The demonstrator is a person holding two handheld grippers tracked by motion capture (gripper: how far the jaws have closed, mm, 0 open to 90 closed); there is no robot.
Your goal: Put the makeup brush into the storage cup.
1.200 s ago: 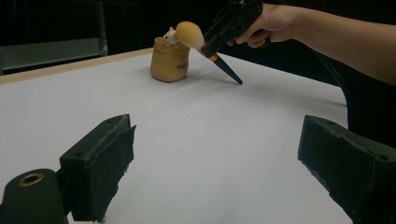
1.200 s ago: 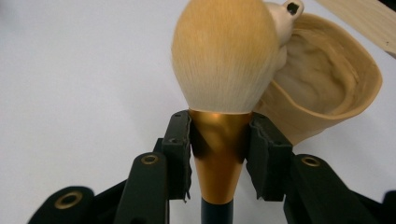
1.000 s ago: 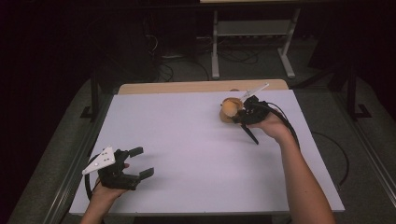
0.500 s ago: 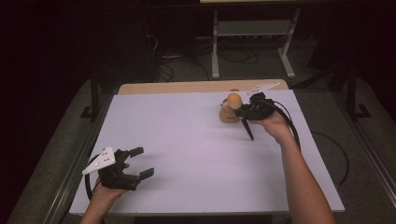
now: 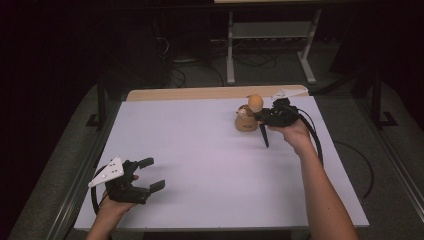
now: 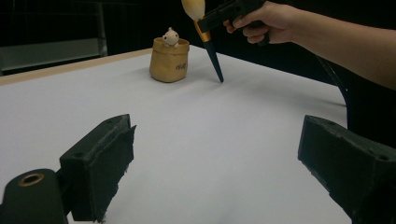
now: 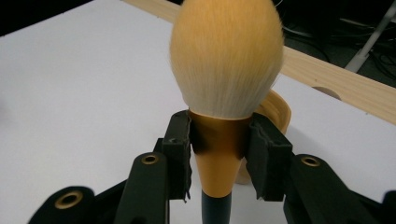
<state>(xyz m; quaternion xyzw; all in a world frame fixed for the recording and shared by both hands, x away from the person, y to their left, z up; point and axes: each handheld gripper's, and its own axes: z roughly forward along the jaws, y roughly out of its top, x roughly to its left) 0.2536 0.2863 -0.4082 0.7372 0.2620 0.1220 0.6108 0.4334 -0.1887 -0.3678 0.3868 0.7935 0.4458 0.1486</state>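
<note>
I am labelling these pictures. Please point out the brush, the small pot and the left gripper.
brush (image 7: 226, 56): right gripper view, on its bristle head.
small pot (image 6: 169, 63): left gripper view, on its front wall.
left gripper (image 5: 154, 173): high view, between its open fingertips.

A large flat white table top (image 5: 210, 165) carries a small tan sack-shaped pot with a little figure in it (image 5: 246, 120), standing toward the far right. Just right of that pot, the right gripper (image 5: 265, 117) grips a makeup brush with a dark pointed handle and a pale rounded head (image 5: 256, 103), head up, point down near the table. The left gripper (image 5: 150, 174) rests at the near left corner, well apart from them.
</note>
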